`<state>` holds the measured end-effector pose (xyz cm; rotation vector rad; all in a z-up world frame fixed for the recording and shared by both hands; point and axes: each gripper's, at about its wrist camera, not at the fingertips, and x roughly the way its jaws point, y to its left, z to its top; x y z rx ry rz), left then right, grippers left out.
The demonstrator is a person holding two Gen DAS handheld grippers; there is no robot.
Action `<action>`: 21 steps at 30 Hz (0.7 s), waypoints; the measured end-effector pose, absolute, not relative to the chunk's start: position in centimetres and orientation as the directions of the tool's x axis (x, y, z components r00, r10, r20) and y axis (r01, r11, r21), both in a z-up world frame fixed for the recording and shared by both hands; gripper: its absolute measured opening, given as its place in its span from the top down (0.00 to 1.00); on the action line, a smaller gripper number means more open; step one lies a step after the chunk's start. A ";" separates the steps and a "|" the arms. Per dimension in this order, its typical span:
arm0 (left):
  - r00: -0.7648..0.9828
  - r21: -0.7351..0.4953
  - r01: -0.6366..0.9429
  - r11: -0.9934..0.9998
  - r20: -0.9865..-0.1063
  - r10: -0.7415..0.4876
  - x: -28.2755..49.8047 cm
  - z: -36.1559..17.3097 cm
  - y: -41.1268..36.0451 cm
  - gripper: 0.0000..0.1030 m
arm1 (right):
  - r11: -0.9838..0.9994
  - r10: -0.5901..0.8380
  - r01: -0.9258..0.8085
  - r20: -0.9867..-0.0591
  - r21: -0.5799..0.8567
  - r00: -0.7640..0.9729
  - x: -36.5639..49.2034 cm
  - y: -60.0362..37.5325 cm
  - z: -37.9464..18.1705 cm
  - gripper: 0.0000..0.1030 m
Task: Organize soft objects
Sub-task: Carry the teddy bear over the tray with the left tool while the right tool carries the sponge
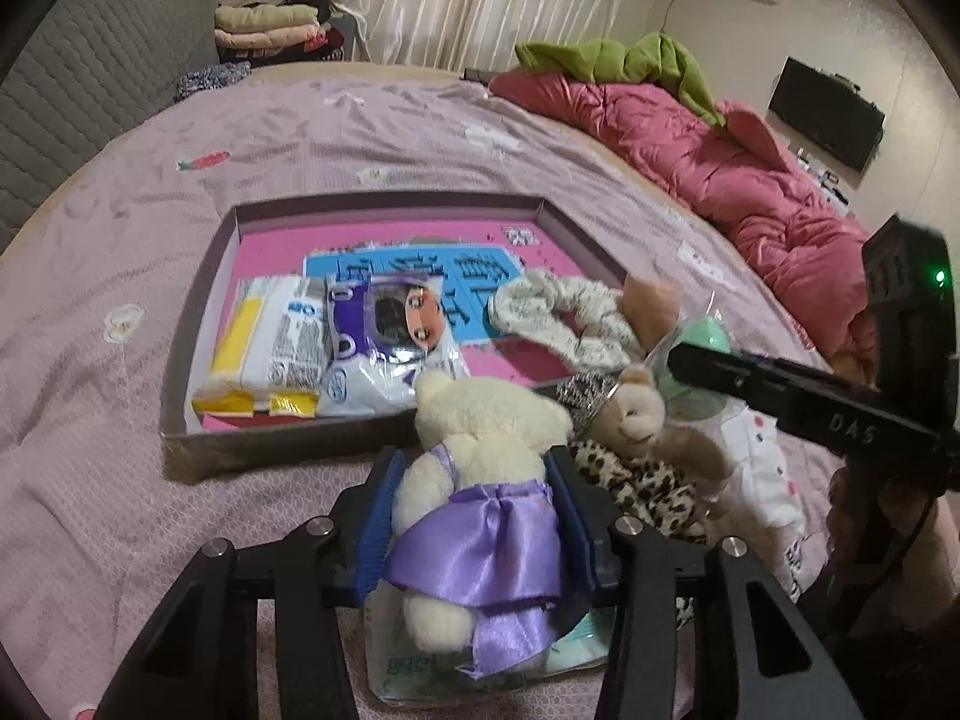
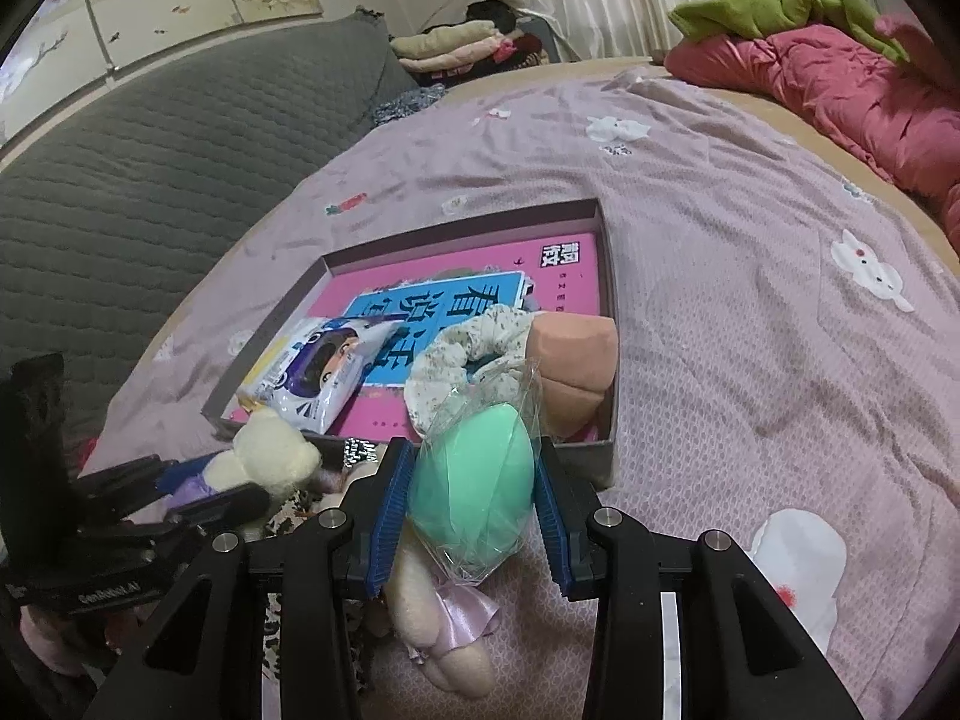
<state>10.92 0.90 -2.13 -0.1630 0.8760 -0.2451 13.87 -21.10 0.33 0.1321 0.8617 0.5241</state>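
We've got the left tongs (image 1: 474,516) clamped on the teddy bear (image 1: 480,480), the right tongs (image 2: 474,510) pinching the green sponge (image 2: 474,492); the box (image 1: 198,354) lies just ahead, sponge nearer.

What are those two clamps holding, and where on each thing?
The left gripper is shut on the cream bear around its purple-skirted waist. The right gripper is shut on the wrapped green egg across its sides.
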 end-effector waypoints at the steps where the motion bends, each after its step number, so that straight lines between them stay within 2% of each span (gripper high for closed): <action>1: 0.623 -0.244 0.142 0.959 -0.731 -0.278 10.9 -1.9 1.0 0.54 | 0.865 0.493 -0.387 -0.685 0.319 0.536 13.8 -21.1 0.4 0.61; 10: 0.663 -0.287 0.096 0.953 -0.695 -0.276 11.1 -1.0 2.7 0.55 | 0.859 0.502 -0.408 -0.664 0.309 0.553 13.6 -20.7 1.0 0.61; 21: 0.703 -0.278 0.088 0.957 -0.663 -0.258 10.7 -0.1 3.2 0.55 | 0.842 0.531 -0.440 -0.617 0.311 0.580 13.1 -20.5 2.2 0.61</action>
